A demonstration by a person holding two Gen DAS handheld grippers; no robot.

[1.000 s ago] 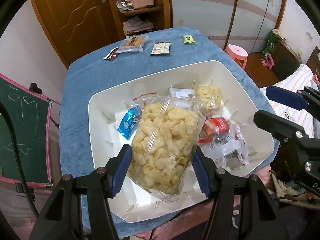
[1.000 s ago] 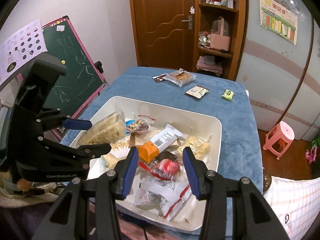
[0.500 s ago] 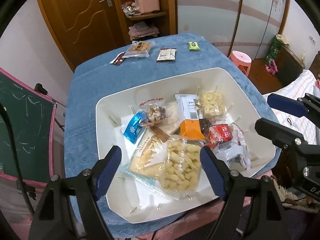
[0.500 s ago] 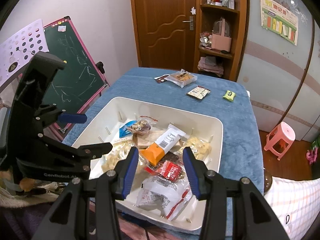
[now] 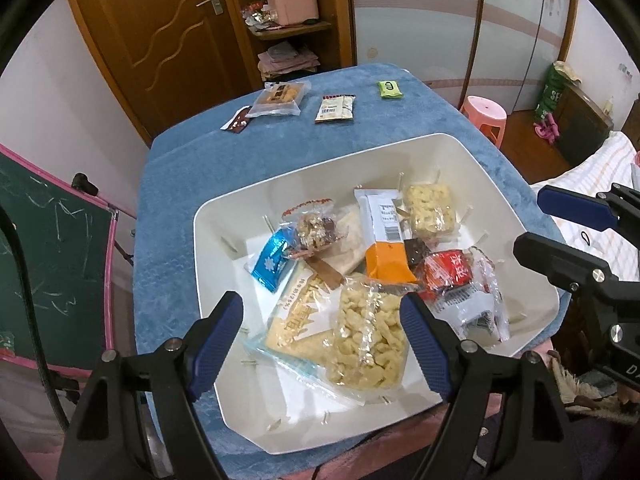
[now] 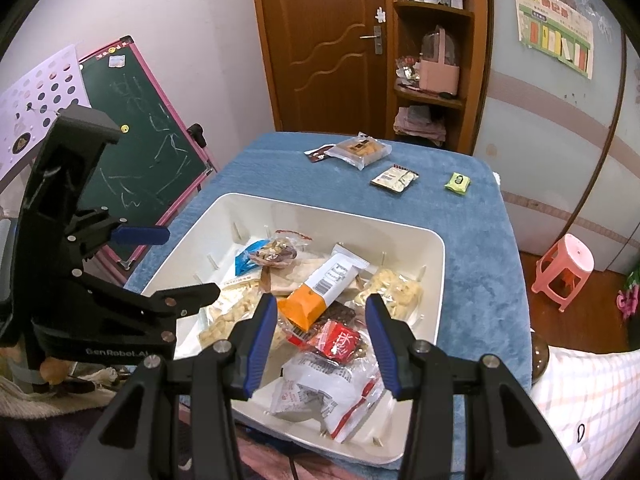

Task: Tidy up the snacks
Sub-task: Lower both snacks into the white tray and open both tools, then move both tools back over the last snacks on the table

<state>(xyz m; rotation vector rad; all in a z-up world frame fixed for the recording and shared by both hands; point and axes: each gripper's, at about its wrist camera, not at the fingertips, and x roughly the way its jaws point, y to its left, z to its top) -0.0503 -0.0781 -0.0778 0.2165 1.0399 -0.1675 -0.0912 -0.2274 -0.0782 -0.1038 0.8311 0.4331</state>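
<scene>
The blue-covered table (image 5: 192, 168) carries the white bin (image 5: 472, 160), unmoved. A second ago the clear bag of puffed snacks (image 5: 368, 340) hung pinched in the left gripper (image 5: 320, 330); now it lies in the bin's near end, on top of a flat cracker pack (image 5: 298, 320), and the blue pads stand wide, clear of it on both sides. The right gripper (image 6: 322, 338) has not stirred: half spread and empty above the red packet (image 6: 340, 344). Three packets wait at the table's far edge, the green one (image 5: 389, 89) smallest.
</scene>
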